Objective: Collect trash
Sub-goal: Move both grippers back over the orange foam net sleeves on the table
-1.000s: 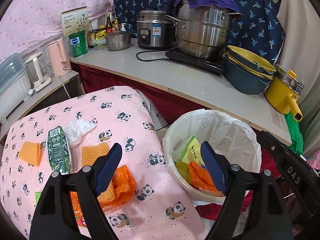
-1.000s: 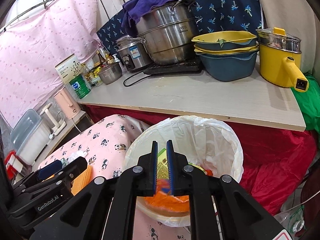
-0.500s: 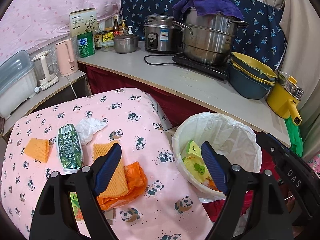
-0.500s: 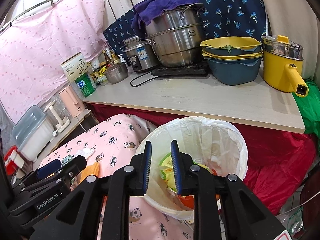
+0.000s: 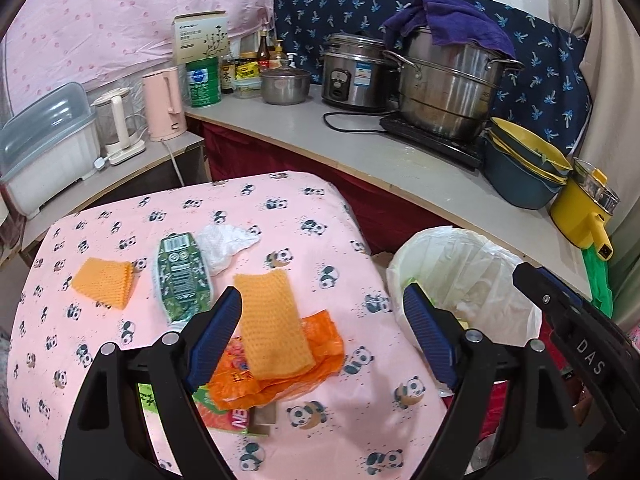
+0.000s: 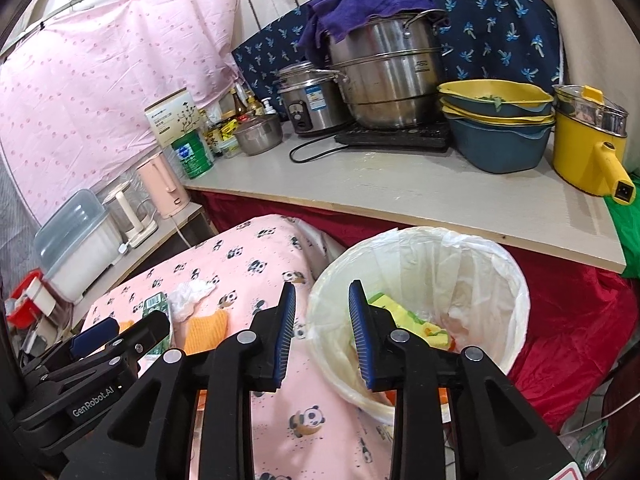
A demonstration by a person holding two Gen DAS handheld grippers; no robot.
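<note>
Both black tongs with blue ribbed pads are spread apart and hold nothing. The left tongs point(image 5: 320, 320) hang wide open over the pink table cloth with little pandas point(image 5: 120, 220), right above a pile of trash, so they look ready to drop down and pinch a piece. The right tongs point(image 6: 320, 320) float by the rim of the round white bin with a thin plastic bag liner point(image 6: 516, 280), with their pads parted a little. The bin stands just beside the table edge, so trash only has a short trip to go in. Some yellow and green wrappers point(image 6: 404, 312) already lie inside it. More trash waits on the cloth: a bumpy orange foam net sheet point(image 5: 272, 320) lies on top of a crinkly orange plastic bag point(image 5: 320, 356), and bits of green and red wrapper poke out under them. A flat green drink carton point(image 5: 182, 276) lies beside a crumpled white tissue point(image 5: 224, 244), touching it. A smaller orange foam net piece point(image 5: 104, 282) sits off to the left by itself. I think the job is partly done, and the orange pile is the nearest thing to grab next. The bag is soft and slippery, so it may slide out of the pads.
</note>
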